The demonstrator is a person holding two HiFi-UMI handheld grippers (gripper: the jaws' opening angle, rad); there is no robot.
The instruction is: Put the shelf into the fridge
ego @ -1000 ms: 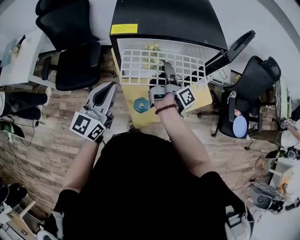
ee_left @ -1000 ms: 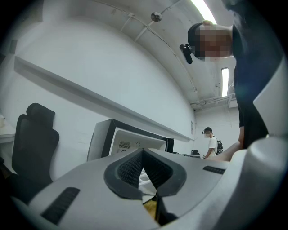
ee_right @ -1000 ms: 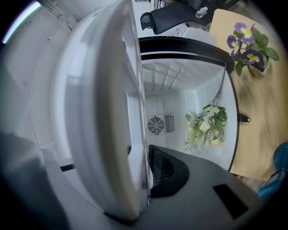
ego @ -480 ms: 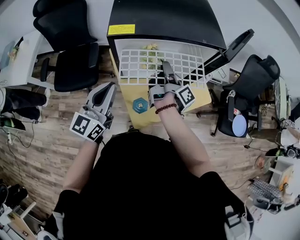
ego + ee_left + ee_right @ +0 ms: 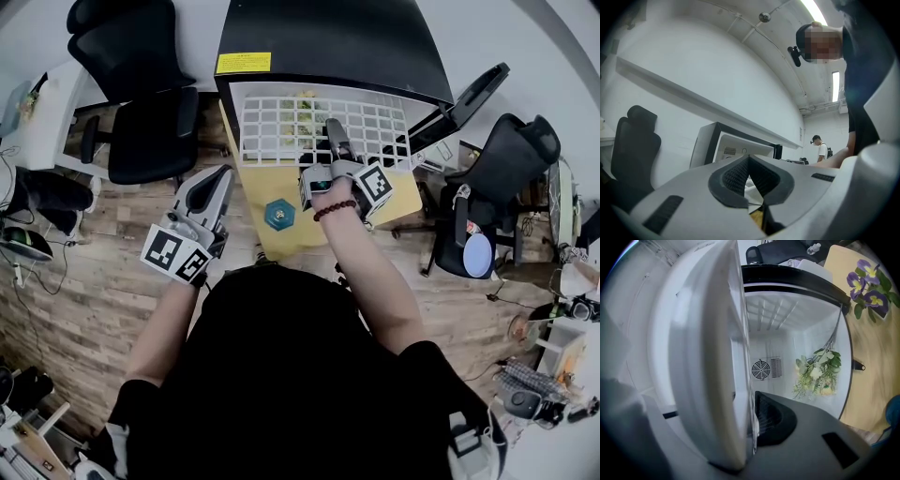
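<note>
A white wire-grid shelf (image 5: 281, 127) lies level, its far part inside the open black mini fridge (image 5: 328, 42). My right gripper (image 5: 335, 139) is shut on the shelf's near edge, right of its middle. In the right gripper view the shelf (image 5: 740, 357) shows edge-on between the jaws, and the white fridge interior (image 5: 787, 329) holds a bunch of flowers (image 5: 818, 373). My left gripper (image 5: 208, 190) hangs at the left, away from the shelf, shut with nothing in it.
The fridge stands on a yellow board (image 5: 281, 225) that also bears a blue hexagonal object (image 5: 278, 215). The fridge door (image 5: 459, 103) stands open at the right. Black office chairs (image 5: 141, 103) sit at both sides, on a wooden floor (image 5: 84, 281).
My right gripper has pushed the shelf further into the fridge. The left gripper has stayed where it was.
</note>
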